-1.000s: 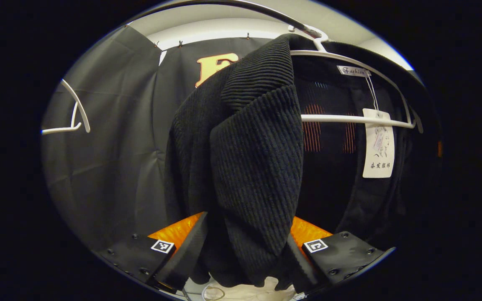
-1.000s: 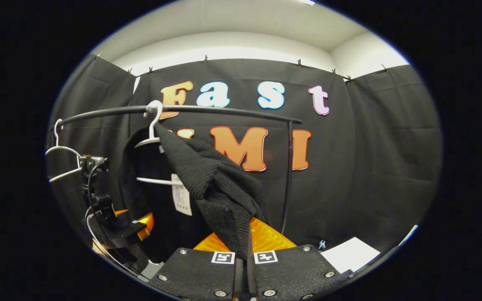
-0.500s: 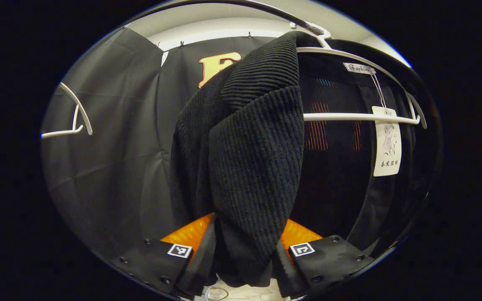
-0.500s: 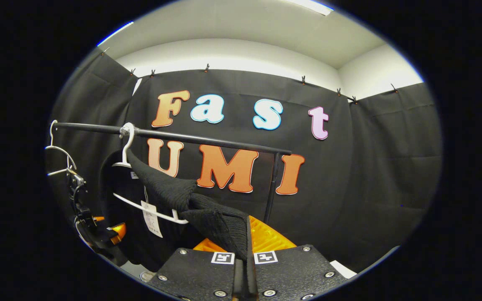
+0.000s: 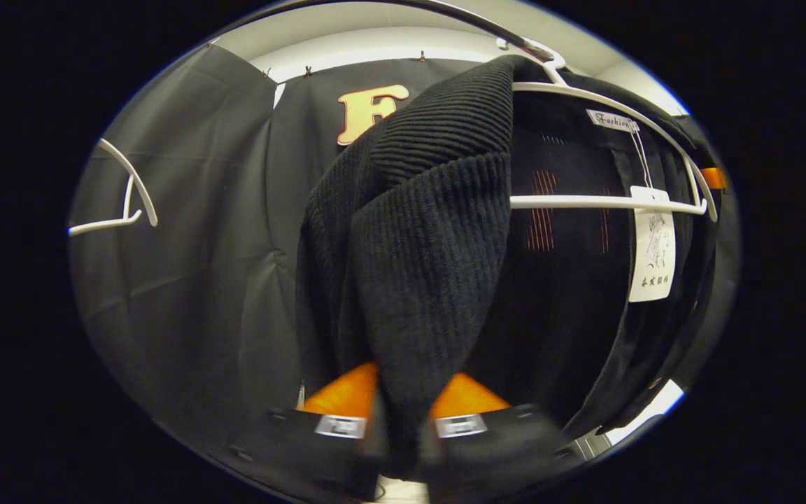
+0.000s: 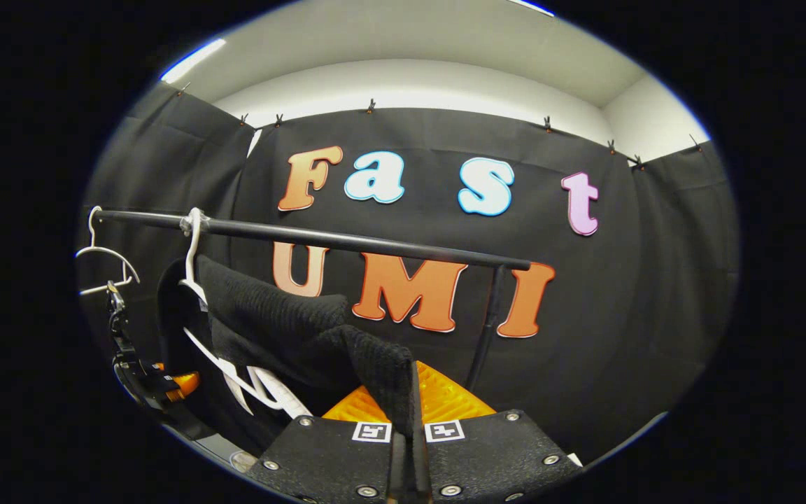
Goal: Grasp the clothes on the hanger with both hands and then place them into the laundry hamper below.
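A black ribbed knit garment (image 5: 431, 266) hangs on a white hanger (image 5: 606, 203) from the dark rail (image 6: 347, 241). In the left gripper view a thick fold of it drops between my left gripper's (image 5: 399, 428) fingers, which press on it from both sides; the image is blurred there. In the right gripper view the garment (image 6: 284, 329) stretches from the tilted hanger (image 6: 193, 245) down to my right gripper (image 6: 406, 427), shut on its edge. The left gripper (image 6: 158, 385) also shows far left under the garment. A paper tag (image 5: 651, 255) dangles from the collar.
An empty white hanger (image 6: 105, 259) hangs at the rail's left end, seen also as the empty hanger (image 5: 126, 203) in the left gripper view. The rail's upright post (image 6: 487, 329) stands behind my right gripper. Black cloth walls close in all around.
My left gripper's fingers went from wide apart to pressed on the garment's fold. My right gripper drew its edge of the garment out sideways, and the hanger tilted with the pull.
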Available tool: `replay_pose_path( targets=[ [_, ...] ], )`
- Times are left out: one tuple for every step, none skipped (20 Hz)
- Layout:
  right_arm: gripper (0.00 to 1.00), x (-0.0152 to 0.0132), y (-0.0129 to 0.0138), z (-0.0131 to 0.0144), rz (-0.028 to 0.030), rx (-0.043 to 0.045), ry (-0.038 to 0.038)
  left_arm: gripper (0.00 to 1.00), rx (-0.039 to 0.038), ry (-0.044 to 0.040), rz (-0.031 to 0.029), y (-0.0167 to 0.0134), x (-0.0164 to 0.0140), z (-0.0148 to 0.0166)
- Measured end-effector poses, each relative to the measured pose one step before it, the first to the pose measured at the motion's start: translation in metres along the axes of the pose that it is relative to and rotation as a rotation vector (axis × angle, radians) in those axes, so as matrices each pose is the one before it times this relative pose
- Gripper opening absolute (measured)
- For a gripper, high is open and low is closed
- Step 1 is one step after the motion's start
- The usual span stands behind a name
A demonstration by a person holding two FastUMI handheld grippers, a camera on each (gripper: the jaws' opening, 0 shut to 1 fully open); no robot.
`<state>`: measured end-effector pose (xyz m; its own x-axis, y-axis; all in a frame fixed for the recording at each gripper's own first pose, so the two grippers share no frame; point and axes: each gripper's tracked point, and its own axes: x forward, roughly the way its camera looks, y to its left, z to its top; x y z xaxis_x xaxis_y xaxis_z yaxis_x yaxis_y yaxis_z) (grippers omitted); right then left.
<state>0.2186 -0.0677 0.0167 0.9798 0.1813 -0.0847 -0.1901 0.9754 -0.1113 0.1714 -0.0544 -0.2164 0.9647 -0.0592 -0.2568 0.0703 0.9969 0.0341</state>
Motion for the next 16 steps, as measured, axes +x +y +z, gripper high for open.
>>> replay_pose_path(
  targets=[
    [0.03, 0.00730, -0.00148, -0.00040, 0.01965, 0.01685, 0.00793, 0.11, 0.00603, -0.00364, -0.00169, 0.00259, 0.00041, 0.00124],
    [0.03, 0.00578, -0.00082, -0.00296, 0.01312, 0.01808, 0.00851, 0.14, 0.00066, 0.00385, -0.00970, -0.00012, -0.00105, 0.00120],
    [0.04, 0.00550, -0.00067, -0.00285, 0.01092, 0.01863, 0.00710, 0.14, 0.00329, -0.00019, -0.00104, 0.00197, 0.00025, 0.00085],
    [0.04, 0.00367, 0.00004, -0.00309, 0.00928, 0.01596, 0.00501, 0.12, 0.00590, -0.01071, 0.01195, 0.00613, 0.00012, 0.00425],
    [0.04, 0.00388, 0.00032, -0.00264, 0.00807, 0.01320, 0.00498, 0.10, -0.00040, -0.00519, 0.00159, 0.00443, -0.00358, 0.00172],
    [0.04, 0.00333, 0.00157, -0.00125, 0.00530, 0.00947, 0.00294, 0.09, -0.00303, -0.00381, 0.00727, 0.00688, -0.00326, 0.00307],
    [0.04, 0.00171, 0.00123, -0.00237, 0.00449, 0.01088, 0.00452, 0.09, -0.00385, -0.00763, 0.02130, 0.01235, -0.00375, 0.00439],
    [0.04, 0.00191, 0.00234, -0.00186, 0.00850, 0.01136, 0.00222, 0.10, 0.00362, -0.01280, 0.04044, 0.01572, -0.00331, 0.00697],
    [0.04, 0.00211, 0.00153, -0.00065, 0.00868, 0.00572, -0.00163, 0.10, 0.01356, -0.01944, 0.05670, 0.01773, -0.00225, 0.00915],
    [0.04, 0.00206, 0.00104, 0.00024, 0.00471, 0.00443, 0.00002, 0.09, 0.01004, -0.02012, 0.03958, 0.01571, -0.00125, 0.00803],
    [0.04, 0.00250, -0.00060, -0.00074, 0.00393, 0.00821, 0.00115, 0.09, -0.00048, -0.01702, 0.02386, 0.01189, 0.00177, 0.00827],
    [0.04, 0.00106, 0.00014, 0.00079, 0.00415, 0.01043, 0.00010, 0.09, -0.00529, -0.01106, 0.01785, 0.00749, 0.00113, 0.00936],
    [0.04, 0.00162, 0.00114, 0.00127, 0.00457, 0.00929, -0.00079, 0.09, -0.00723, -0.01085, 0.01774, 0.00621, 0.00194, 0.00824],
    [0.04, 0.00114, 0.00248, 0.00165, 0.00680, 0.00520, -0.00237, 0.12, -0.00423, -0.01113, 0.02022, 0.00771, 0.00322, 0.00802],
    [0.04, 0.00064, 0.00248, -0.00038, 0.01137, 0.00132, -0.00064, 0.12, -0.00133, -0.00757, 0.02170, 0.01210, 0.00345, 0.00430],
    [0.04, 0.00097, 0.00343, 0.00011, 0.01557, -0.00066, 0.00001, 0.12, -0.00072, -0.00244, 0.02527, 0.01185, 0.00419, 0.00344]
  ],
)
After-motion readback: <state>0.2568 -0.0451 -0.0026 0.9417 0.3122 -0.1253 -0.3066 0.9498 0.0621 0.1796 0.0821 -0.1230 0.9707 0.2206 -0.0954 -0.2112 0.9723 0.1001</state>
